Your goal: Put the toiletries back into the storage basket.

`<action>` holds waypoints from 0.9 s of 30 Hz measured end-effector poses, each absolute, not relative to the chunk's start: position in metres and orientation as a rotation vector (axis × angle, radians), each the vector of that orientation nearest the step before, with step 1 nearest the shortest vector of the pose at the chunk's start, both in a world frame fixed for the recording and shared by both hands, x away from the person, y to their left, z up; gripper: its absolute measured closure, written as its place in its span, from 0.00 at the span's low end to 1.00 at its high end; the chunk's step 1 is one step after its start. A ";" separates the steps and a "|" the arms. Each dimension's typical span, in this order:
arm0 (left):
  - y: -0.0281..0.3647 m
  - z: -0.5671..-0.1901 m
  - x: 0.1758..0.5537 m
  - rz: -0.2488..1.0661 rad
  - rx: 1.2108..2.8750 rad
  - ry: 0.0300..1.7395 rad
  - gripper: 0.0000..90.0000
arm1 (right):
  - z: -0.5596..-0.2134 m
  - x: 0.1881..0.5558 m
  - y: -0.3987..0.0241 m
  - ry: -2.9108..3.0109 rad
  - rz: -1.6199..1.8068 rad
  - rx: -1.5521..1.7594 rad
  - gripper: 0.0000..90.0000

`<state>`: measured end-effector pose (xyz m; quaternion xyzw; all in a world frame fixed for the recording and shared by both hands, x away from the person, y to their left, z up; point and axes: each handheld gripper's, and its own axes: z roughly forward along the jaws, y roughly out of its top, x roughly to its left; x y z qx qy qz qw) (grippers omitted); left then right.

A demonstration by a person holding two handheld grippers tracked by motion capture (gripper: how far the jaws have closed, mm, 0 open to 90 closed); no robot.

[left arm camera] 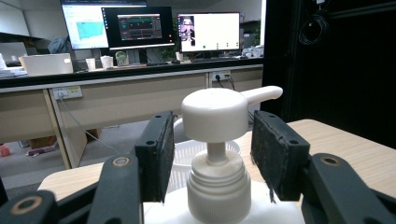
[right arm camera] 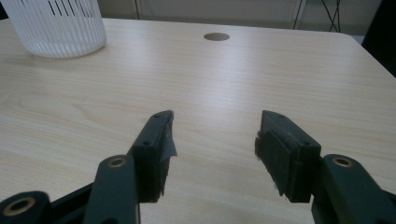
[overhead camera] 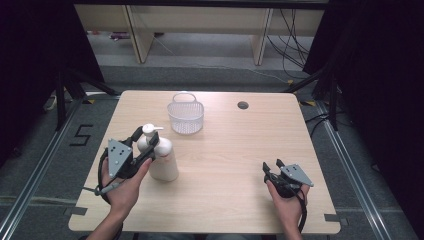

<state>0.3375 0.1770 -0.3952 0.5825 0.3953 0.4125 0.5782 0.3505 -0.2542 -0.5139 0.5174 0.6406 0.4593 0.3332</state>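
From the high view, the white pump bottle (overhead camera: 161,156) stands upright on the table (overhead camera: 235,150), near and in front-left of the white slatted basket (overhead camera: 185,117). The left gripper (overhead camera: 145,138) reaches in from the bottle's left, its jaws set either side of the pump neck. The number 5 is marked on the floor, well to the left of the basket. The right gripper (overhead camera: 272,166) rests well apart to the basket's front-right, jaws spread.

In the left gripper view, the pump bottle (left arm camera: 217,154) sits squarely between the jaws of the left gripper (left arm camera: 212,154), the basket (left arm camera: 187,154) just behind it. A gap shows on each side of the cap, so the pads do not press; the jaws stand wide. No label can be read on the bottle.

In the right gripper view, the right gripper (right arm camera: 215,149) is wide apart over bare table (right arm camera: 210,79), gripping nothing, with the basket (right arm camera: 58,25) far off at upper left.
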 end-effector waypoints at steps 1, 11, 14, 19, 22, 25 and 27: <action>0.177 -0.395 0.339 0.964 1.360 0.926 0.54 | -0.514 0.351 -0.254 1.673 1.198 1.350 0.51; 0.173 -0.392 0.342 0.966 1.360 0.952 0.64 | -0.514 0.351 -0.255 1.671 1.197 1.347 0.51; 0.173 -0.392 0.342 0.965 1.361 0.955 0.65 | -0.513 0.350 -0.255 1.680 1.185 1.360 0.51; 0.174 -0.390 0.342 0.940 1.373 0.948 0.65 | -0.514 0.351 -0.254 1.669 1.200 1.357 0.51; 0.175 -0.388 0.343 0.928 1.369 0.945 0.65 | -0.514 0.351 -0.254 1.670 1.199 1.355 0.51; 0.175 -0.383 0.342 0.928 1.362 0.934 0.65 | -0.514 0.351 -0.254 1.670 1.199 1.356 0.51; 0.174 -0.379 0.342 0.930 1.354 0.928 0.65 | -0.514 0.351 -0.255 1.672 1.194 1.346 0.51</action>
